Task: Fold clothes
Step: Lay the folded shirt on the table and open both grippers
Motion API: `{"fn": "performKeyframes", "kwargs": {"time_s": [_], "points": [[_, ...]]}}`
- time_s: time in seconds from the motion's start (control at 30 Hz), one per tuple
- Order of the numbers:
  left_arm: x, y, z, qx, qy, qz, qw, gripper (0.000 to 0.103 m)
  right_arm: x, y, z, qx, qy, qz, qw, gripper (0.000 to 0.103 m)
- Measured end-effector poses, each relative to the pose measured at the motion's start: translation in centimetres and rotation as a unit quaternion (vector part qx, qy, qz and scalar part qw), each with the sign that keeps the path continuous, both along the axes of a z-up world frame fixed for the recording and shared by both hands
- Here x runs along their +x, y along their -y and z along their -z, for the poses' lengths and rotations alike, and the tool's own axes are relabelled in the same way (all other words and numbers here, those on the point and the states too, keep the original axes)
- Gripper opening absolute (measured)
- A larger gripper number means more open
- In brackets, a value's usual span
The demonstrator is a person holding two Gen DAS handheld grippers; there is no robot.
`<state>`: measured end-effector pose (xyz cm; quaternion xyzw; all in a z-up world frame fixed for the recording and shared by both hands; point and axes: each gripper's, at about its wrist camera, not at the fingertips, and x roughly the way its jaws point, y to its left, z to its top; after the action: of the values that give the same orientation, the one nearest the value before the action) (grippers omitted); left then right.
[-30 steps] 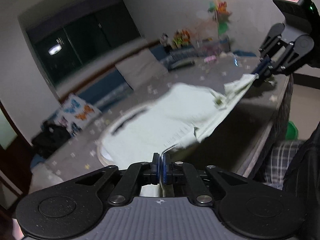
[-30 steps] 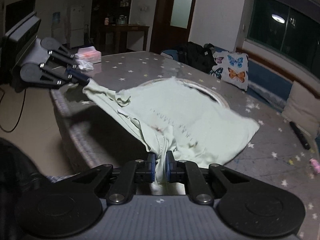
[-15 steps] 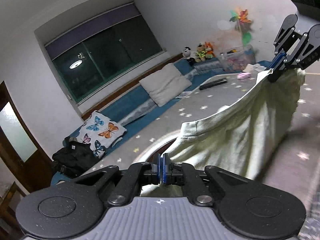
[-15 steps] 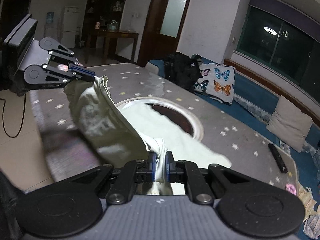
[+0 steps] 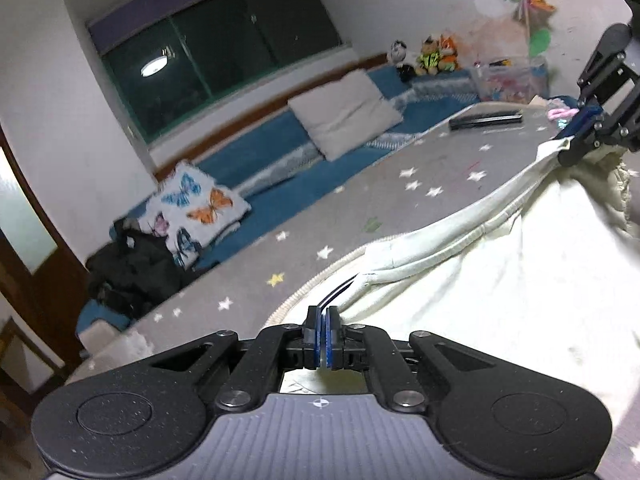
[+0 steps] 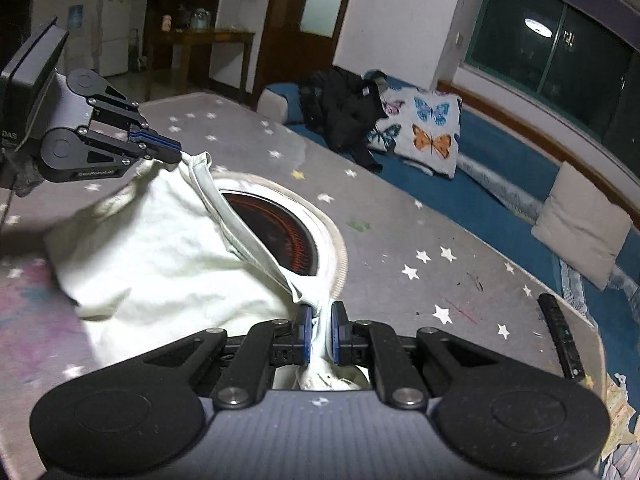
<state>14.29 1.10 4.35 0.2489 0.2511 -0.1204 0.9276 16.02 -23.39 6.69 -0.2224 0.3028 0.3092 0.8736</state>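
Note:
A pale cream shirt (image 5: 500, 300) hangs stretched between my two grippers over the grey star-patterned table (image 5: 400, 200). My left gripper (image 5: 322, 316) is shut on one end of the shirt's upper hem. In the same view my right gripper (image 5: 568, 152) pinches the other end at the far right. In the right wrist view my right gripper (image 6: 320, 314) is shut on bunched fabric, and my left gripper (image 6: 178, 154) holds the far corner at the upper left. The shirt (image 6: 160, 248) sags below the taut hem onto the table and hides part of a round dark inset (image 6: 276, 232).
A black remote (image 6: 560, 332) lies near the table's far edge. Beyond the table runs a blue bench with a beige pillow (image 5: 346, 112), a butterfly cushion (image 5: 200, 208) and a black jacket (image 6: 344, 108). Toys and a clear box (image 5: 508, 80) stand at the back right.
Both grippers have carried the shirt's held edge further across the table and lower. The shirt now drapes over more of the round inset, and the hem between the grippers is tauter.

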Motion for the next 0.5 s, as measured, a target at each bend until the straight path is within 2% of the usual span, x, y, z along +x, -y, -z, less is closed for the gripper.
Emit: {"fn": "performKeyframes", "kwargs": {"time_s": [0.13,0.3,0.4,0.5], "points": [[2.8,-0.3,2.0,-0.011,-0.026,-0.015,0.9995,0.003,3.4,-0.5,2.4,-0.002,-0.013,0.015,1.0,0.009],[5.2,-1.5,3.9,-0.047,-0.058,-0.064,0.9951,0.008,6.1,-0.1,5.0,0.031,-0.023,0.065,0.997,0.015],[5.2,-3.1,3.5,-0.08,-0.062,-0.092,0.9906,0.009,6.8,1.3,5.5,0.066,-0.032,0.106,0.992,0.016],[4.3,-5.0,2.2,-0.12,-0.059,-0.111,0.9848,0.018,6.3,3.0,5.1,0.089,-0.036,0.128,0.987,0.016]]}}
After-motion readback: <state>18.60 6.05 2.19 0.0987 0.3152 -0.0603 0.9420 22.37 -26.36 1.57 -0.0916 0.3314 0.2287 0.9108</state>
